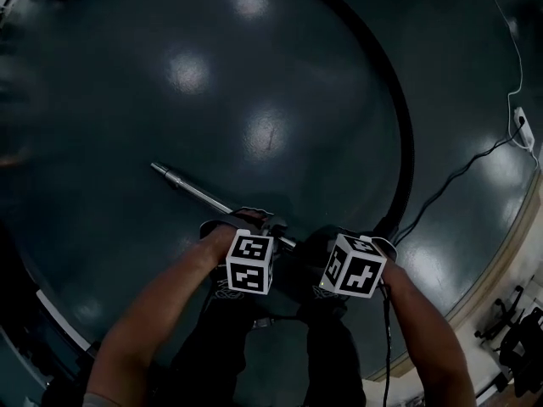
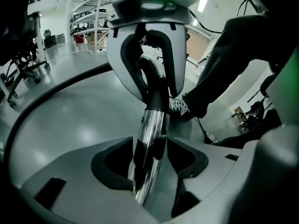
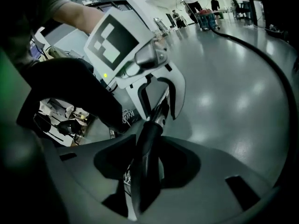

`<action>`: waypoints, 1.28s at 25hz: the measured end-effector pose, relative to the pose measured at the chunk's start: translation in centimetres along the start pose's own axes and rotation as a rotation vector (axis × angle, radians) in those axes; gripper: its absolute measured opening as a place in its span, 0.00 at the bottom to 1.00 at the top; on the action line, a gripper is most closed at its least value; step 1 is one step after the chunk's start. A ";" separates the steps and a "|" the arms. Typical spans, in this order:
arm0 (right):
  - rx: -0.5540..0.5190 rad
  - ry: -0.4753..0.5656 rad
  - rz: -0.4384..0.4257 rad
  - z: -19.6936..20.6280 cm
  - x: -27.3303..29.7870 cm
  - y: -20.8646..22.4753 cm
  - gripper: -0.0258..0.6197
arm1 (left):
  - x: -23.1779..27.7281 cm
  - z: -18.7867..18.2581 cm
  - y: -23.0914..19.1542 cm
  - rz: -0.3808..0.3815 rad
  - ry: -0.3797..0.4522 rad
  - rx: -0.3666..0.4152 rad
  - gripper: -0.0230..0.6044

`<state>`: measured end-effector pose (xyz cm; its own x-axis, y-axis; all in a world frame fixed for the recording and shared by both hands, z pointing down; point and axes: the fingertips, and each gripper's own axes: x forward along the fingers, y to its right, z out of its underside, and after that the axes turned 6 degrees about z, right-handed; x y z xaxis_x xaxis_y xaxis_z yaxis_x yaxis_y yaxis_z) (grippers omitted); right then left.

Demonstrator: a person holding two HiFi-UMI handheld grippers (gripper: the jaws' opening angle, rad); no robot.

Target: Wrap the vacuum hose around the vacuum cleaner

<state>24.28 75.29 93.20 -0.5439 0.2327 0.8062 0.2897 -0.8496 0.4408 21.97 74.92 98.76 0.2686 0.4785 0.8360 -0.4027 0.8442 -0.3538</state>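
Left hand-held gripper [image 2: 149, 166]: jaws set fairly wide, clamped on the metal wand [image 2: 152, 129], the chrome tube running lengthwise between the pads. Right hand-held gripper [image 3: 147, 168]: jaws narrower, closed on the black grip [image 3: 148, 141] where wand meets hose. The two sit just beside each other along the same piece, left on the chrome, right on the black end nearer the person; each shows up in the other's view. Head view: both pointed steeply down, marker cubes up, forearms coming in from below. Wand's free end points away to the upper left over the dark glossy floor [image 1: 212, 75]. Black hose [image 1: 405, 134] leaves the grip end and sweeps in a long arc up the right side, lying on the floor. Dark cable [image 1: 458, 176] and white cable [image 1: 516, 66] lie farther right, well apart from the wand.
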 end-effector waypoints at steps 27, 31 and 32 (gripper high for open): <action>-0.096 0.543 0.478 -19.3 -46.6 -7.7 0.27 | -31.8 -22.4 3.9 -0.103 0.300 -0.238 0.29; -0.034 0.655 0.532 -20.0 -54.6 -10.9 0.27 | -38.5 -26.0 4.9 -0.160 0.358 -0.296 0.29; -0.020 0.678 0.537 -20.0 -56.2 -11.8 0.27 | -40.0 -26.9 5.3 -0.176 0.375 -0.314 0.29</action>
<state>35.69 62.82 34.81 -0.6915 -0.5298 0.4911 0.6316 -0.7733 0.0551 32.64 66.77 52.15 0.6270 0.3276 0.7068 -0.0570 0.9242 -0.3778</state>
